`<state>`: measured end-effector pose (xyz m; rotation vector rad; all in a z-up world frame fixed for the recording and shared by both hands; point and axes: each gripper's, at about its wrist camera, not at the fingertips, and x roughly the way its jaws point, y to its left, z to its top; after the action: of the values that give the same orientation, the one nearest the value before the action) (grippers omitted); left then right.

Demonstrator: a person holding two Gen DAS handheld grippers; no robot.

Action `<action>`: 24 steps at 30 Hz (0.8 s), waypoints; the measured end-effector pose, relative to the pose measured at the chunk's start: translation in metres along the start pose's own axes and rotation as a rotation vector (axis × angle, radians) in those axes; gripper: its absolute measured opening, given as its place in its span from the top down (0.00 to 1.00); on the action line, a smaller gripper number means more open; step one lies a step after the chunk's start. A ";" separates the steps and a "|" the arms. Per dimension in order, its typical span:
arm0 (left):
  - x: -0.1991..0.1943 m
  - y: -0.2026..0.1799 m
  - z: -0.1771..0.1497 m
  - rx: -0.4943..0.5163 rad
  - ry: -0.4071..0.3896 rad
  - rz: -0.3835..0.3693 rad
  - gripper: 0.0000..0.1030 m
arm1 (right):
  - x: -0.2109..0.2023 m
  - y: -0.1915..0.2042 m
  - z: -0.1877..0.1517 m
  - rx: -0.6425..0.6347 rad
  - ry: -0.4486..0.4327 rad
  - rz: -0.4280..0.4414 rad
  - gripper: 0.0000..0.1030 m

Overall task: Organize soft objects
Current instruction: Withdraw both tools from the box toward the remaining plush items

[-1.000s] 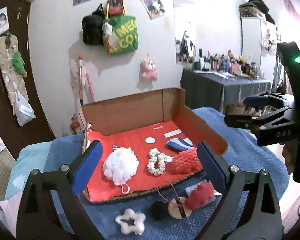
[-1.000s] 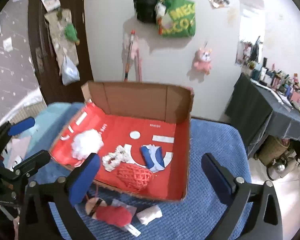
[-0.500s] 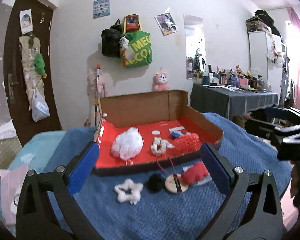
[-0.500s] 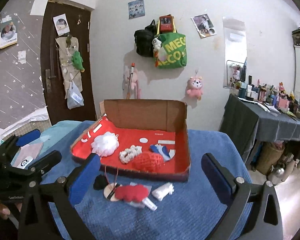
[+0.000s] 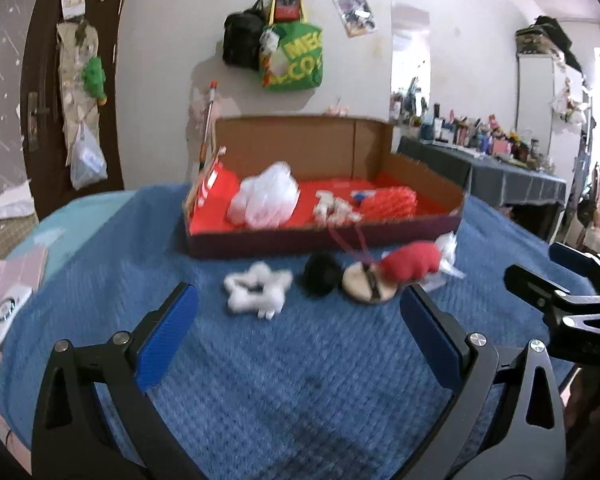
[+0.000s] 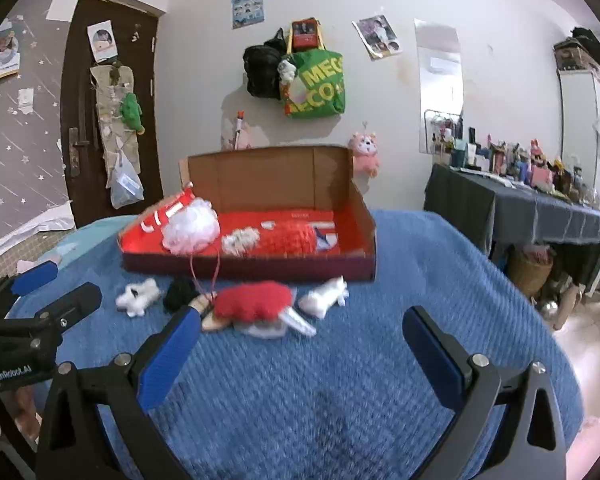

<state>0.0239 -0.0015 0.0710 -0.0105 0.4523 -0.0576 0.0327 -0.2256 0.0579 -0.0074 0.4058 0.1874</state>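
1. Roughly sorted already: the cardboard box point(image 6: 364, 236) w/ red lining sits on a blue knit blanket point(image 6: 340, 380), far side of the surface. Blanket is ribbed, soft, so items sink in a bit.
2. Inside box: white mesh bath pouf point(image 6: 190, 230) at left, frilly white scrunchie point(image 6: 240, 240) mid, red crochet piece point(image 6: 288, 240) to its right, w/ a blue-white item partly hidden behind it.
3. Outside box, in a row just before its near wall: white fluffy star point(image 5: 258, 290), black pom-pom point(image 5: 320, 276), round tan disc point(image 5: 366, 288) w/ thin red cord, red knit piece point(image 6: 254, 300) lying on clear plastic, small white plush point(image 6: 324, 294).
4. Left tongs point(image 5: 296, 320): spread fully, nothing between pads, aimed at star and pom-pom, not touching.
5. Right tongs point(image 6: 300, 344): also wide apart, empty, low over blanket, near red knit piece.
6. Step, as I read it: approach for pickup of loose items. To do well: come in low, straddle one item only, pinch the bulk not the fringe. Fluffy stuff compresses, so close firmly.
7. Watch the cord: it runs up over the box edge & could snag or drag the disc. Views are blurred, so fine detail is unsure.
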 end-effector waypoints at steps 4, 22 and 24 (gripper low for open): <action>0.011 0.000 -0.015 0.005 0.042 0.016 0.00 | 0.007 0.003 -0.018 -0.011 0.032 -0.022 0.00; 0.028 0.002 -0.021 0.000 0.103 0.015 0.00 | 0.032 0.002 -0.035 0.004 0.115 -0.025 0.00; 0.028 0.002 -0.019 0.003 0.099 0.018 0.00 | 0.034 0.001 -0.035 0.009 0.120 -0.022 0.00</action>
<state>0.0407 -0.0010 0.0421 -0.0006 0.5515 -0.0407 0.0494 -0.2205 0.0120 -0.0141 0.5260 0.1636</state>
